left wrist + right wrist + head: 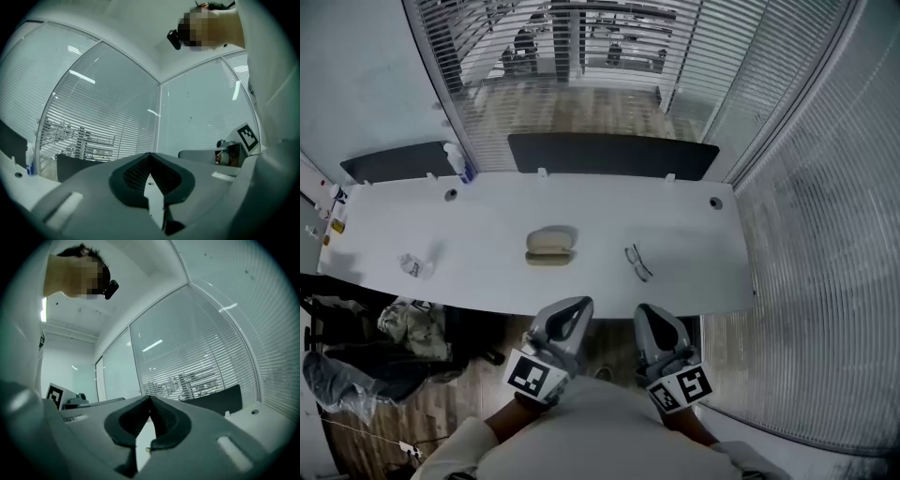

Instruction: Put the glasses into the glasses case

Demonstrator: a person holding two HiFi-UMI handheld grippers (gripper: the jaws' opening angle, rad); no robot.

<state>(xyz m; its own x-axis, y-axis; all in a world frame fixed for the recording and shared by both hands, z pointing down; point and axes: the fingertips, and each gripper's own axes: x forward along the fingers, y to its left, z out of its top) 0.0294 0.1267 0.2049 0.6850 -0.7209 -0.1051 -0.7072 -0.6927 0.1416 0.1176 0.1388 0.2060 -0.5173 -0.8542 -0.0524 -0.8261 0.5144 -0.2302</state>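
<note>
White table beneath glass walls hung with slatted blinds, with two dark panels along its far edge. Near the middle of the table, a beige glasses case, closed and lying flat. To its right and clearly apart from it, the glasses, resting on the bare surface. Toward the left end, a crumpled clear wrapper with print too small to read. At the back left, a white bottle with a blue label, equally unreadable. Black-and-white square codes on the marker cubes of both tools. Left gripper and right gripper held side by side at the near edge of the table, close to the body. Both pointing roughly level toward the far wall, short of both the case and the glasses. Jaws of each pressed together at the tips, with nothing caught between them.
</note>
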